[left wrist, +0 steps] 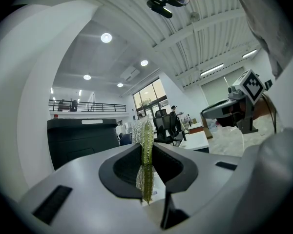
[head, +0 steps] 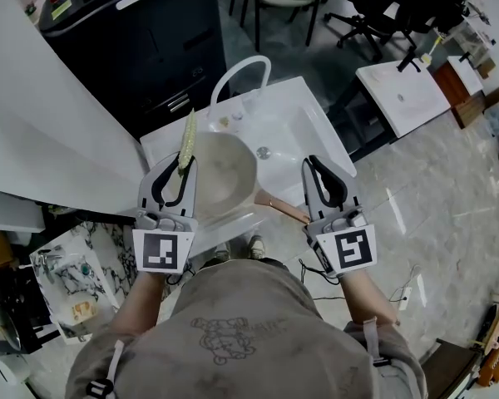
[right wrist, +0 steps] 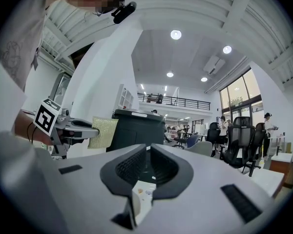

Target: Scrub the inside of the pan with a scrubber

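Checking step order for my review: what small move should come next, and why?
Probably open the right gripper and take the pan handle: its jaws are shut, empty, beside that handle, while the left gripper holds the scrubber by the pan.

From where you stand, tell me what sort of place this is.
Probably an open office or lab hall, not a kitchen: a white sink holding a pan, office chairs behind it, a mezzanine railing.

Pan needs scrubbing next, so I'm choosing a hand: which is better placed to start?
Left. The left tongs are shut on the scrubber over the pan edge; the right tongs are shut, empty, beside its handle.
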The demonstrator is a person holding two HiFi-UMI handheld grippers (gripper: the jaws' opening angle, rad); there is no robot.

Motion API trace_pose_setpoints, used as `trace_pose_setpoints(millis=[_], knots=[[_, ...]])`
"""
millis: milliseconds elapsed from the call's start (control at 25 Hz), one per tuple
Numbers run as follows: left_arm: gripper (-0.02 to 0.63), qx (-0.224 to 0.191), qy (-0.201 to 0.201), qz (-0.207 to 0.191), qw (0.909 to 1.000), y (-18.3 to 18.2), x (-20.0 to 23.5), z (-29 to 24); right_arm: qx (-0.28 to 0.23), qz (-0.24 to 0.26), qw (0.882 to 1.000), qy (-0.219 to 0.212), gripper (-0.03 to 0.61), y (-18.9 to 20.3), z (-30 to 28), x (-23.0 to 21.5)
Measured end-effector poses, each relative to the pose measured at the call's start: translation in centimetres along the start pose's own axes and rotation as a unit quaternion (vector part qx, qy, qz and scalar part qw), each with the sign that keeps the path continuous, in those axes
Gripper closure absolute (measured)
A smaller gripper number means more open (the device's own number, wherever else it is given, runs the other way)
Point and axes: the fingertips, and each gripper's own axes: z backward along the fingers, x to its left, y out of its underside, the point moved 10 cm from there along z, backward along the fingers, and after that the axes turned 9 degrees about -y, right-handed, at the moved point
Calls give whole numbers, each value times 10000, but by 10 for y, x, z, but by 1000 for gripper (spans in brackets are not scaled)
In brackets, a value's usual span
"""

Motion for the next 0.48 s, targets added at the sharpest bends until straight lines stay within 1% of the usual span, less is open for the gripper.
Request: trace_pose_setpoints(millis=[240, 480], knots=[[538, -12, -28, 39, 10000, -2, 1, 1, -16, -2, 10000, -35, 535, -1, 0, -3], [538, -79, -3, -29, 10000, -2, 1, 1, -24, -54, 10000, -39, 535, 1, 1, 0]])
